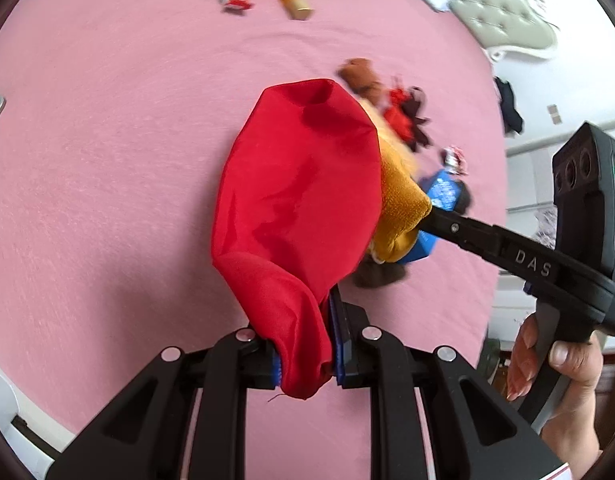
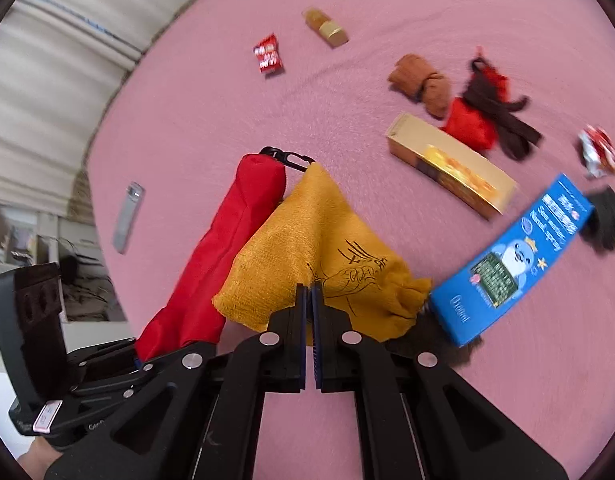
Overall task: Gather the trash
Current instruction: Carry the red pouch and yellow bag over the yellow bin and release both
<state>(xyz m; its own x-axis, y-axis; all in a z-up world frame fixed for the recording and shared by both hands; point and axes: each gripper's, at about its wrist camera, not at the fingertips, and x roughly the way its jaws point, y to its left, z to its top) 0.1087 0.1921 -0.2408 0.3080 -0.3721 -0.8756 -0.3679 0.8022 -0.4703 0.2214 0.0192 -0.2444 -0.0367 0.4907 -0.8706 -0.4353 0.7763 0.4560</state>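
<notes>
Over a pink bed [image 2: 387, 0], the left gripper [image 1: 307, 344] has its jaws clamped on the gathered end of a red bag [image 1: 295, 200], which hangs lifted in front of it, a black clip at its far end showing in the right wrist view. The right gripper [image 2: 310, 300] has its jaws closed tight on the near edge of a yellow cloth [image 2: 319, 248] – a fuzzy piece with a black line drawing – that lies against the bag's side. A hand [image 1: 555, 360] grips the right gripper's handle at the edge of the left view. Trash is scattered across the bedspread: a blue box [image 2: 511, 260] just right of the cloth, a gold box [image 2: 451, 164] beyond it, a red wrapper [image 2: 268, 54] and a small amber bottle [image 2: 327, 28] far off, and a crumpled red-and-white wrapper [image 2: 599, 152] at the right. Near the gold box sit a brown bundle [image 2: 421, 80] and a red-and-dark cloth heap [image 2: 487, 112] – and a dark cloth [image 2: 603, 216] touches the blue box's far end. A silver lighter [image 2: 128, 216] lies apart at the left
</notes>
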